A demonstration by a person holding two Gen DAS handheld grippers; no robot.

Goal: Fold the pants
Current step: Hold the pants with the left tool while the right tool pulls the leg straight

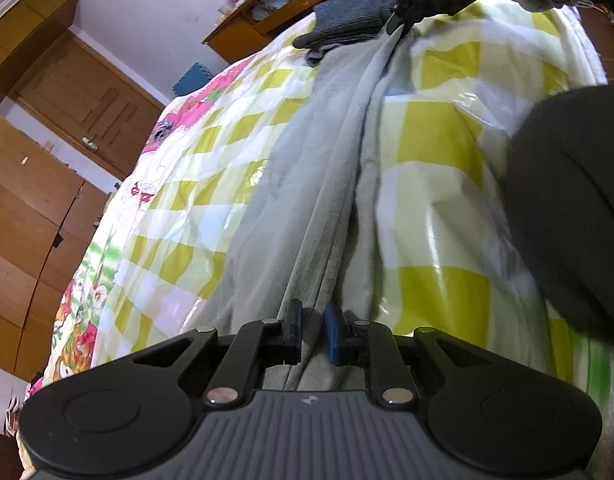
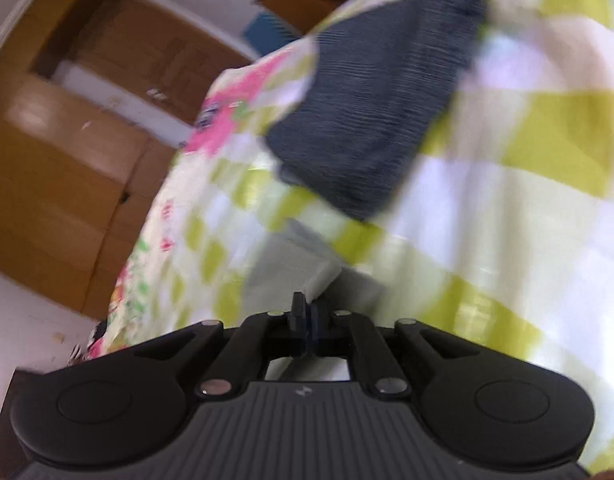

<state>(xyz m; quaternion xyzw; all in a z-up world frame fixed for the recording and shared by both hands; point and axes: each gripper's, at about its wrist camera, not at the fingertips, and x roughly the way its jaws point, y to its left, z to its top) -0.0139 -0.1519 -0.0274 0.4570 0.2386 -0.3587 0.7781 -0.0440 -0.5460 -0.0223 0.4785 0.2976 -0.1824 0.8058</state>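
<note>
While both tools, left tool (image 1: 312, 334) and right tool (image 2: 305, 320), pinch the grey pants (image 1: 307, 184) stretched lengthwise on the bed (image 1: 439, 148), the crosswise folds look undone.

Showing pale grey on the long soft cotton pants (image 1: 307, 184). Wearing yellow-green and white checks, with pink floral print along one edge, on the glossy bed cover (image 1: 439, 148). Showing dark charcoal, finely ribbed, on the folded knit garment (image 2: 371, 120). Glowing honey-brown on the panelled wooden door (image 1: 87, 104). Carrying blue pads on the black left gripper (image 1: 313, 334).
</note>
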